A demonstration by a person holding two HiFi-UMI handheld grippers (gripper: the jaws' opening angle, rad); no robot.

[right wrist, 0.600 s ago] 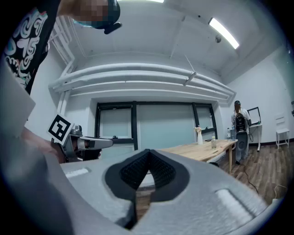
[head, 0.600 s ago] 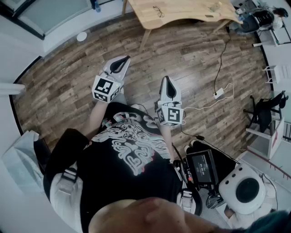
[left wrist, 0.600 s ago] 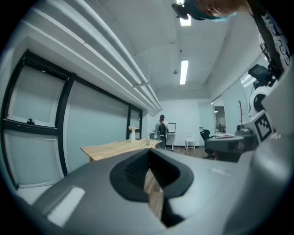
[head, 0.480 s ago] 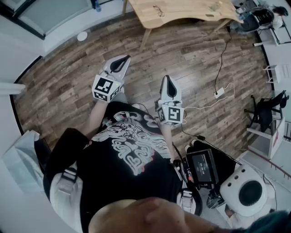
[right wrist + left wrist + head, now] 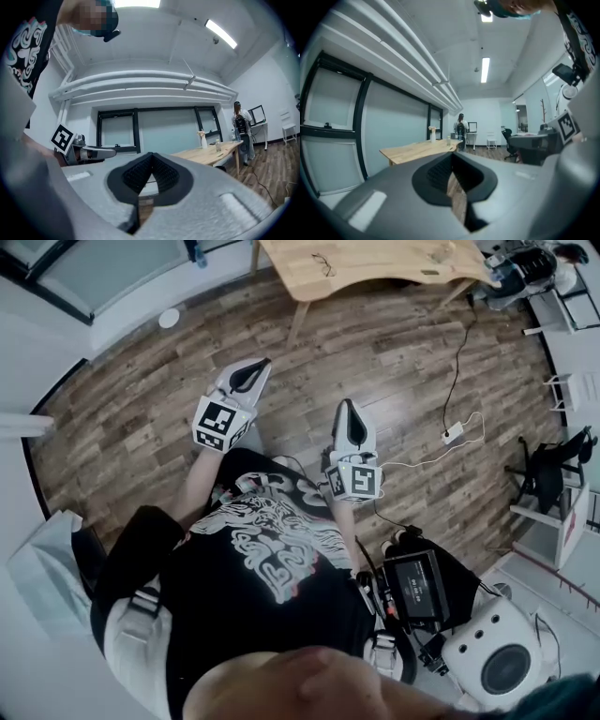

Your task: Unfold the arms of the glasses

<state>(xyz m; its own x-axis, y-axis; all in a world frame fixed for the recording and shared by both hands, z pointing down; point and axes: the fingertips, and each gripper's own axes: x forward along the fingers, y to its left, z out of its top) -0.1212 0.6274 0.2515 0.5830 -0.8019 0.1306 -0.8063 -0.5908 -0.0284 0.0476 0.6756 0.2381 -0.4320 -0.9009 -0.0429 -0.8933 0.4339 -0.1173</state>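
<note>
The glasses [image 5: 325, 262] lie as a small dark frame on the light wooden table [image 5: 375, 268] at the top of the head view, far from both grippers. My left gripper [image 5: 251, 366] is held out over the wooden floor, jaws shut with nothing between them. My right gripper [image 5: 348, 407] is beside it, also shut and empty. In the left gripper view the left gripper [image 5: 451, 154] points toward the table [image 5: 417, 150]. In the right gripper view the right gripper [image 5: 150, 155] has the table [image 5: 211, 153] off to its right.
A cable and power strip [image 5: 451, 432] lie on the floor to the right. A black chair [image 5: 544, 470], a black case with a screen [image 5: 417, 587] and a white round device [image 5: 497, 662] stand at the right. A person [image 5: 461, 127] stands beyond the table.
Both grippers stay where they were, shut and empty. The head view has shifted slightly, nothing more.
</note>
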